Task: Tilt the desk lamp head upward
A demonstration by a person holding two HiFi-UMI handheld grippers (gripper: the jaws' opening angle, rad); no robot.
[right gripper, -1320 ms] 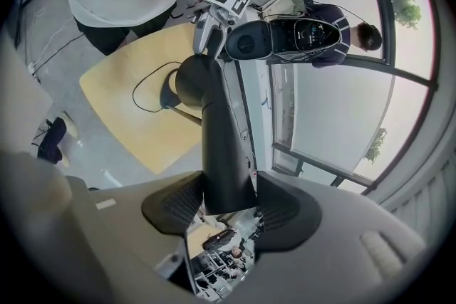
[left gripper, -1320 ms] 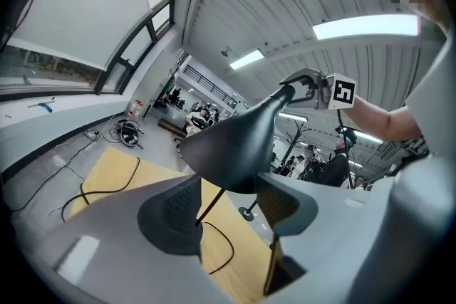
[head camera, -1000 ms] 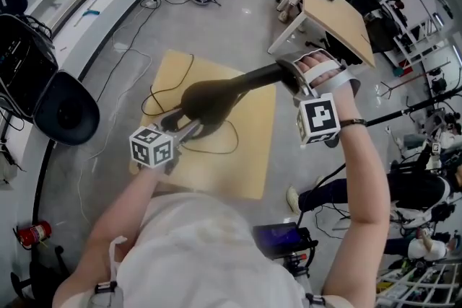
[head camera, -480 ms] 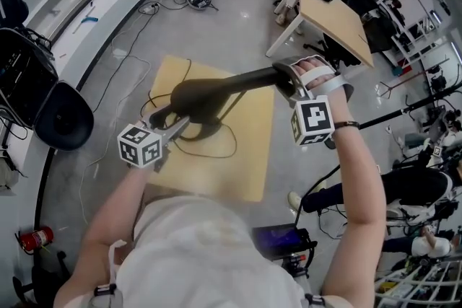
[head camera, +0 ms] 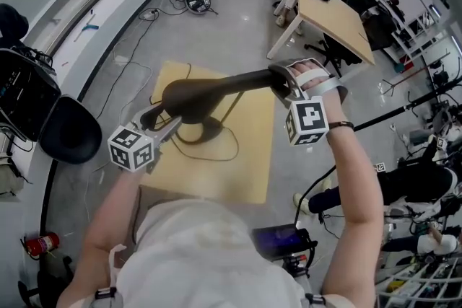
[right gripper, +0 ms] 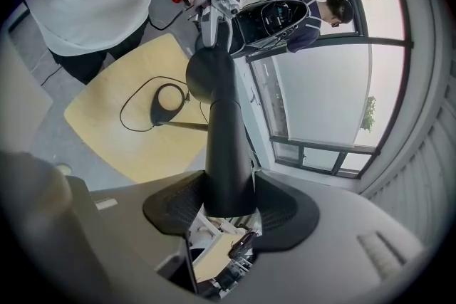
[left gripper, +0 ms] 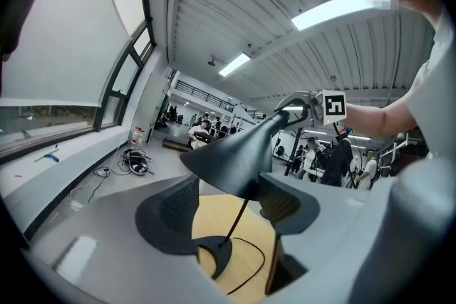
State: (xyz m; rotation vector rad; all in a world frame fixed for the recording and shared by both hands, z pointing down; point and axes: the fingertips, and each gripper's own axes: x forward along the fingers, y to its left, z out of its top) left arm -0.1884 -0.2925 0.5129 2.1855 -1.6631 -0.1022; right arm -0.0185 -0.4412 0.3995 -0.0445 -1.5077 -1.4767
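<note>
A grey floor fills the head view. A yellow wooden surface sits in the middle of that frame, and a second tan table stands at the upper right. A black chair is at the left edge.

The black lamp head hangs above the yellow surface, a little left of frame centre. Its wide end is at the left and its narrow end runs out to the right. The round lamp base rests on the surface just below the head, joined to it by a thin stem.

The right tongs are right of centre. In the right gripper view they are clamped on the narrow end of the lamp head, with both pads pressed against its sides.

The left tongs come in from the lower left. In the left gripper view they are closed on the wide rim of the lamp head, which sits between the pads. The stem shows in the gap below the rim.

A black cord loops on the surface beside the base. A red fire extinguisher lies on the floor at the lower left
</note>
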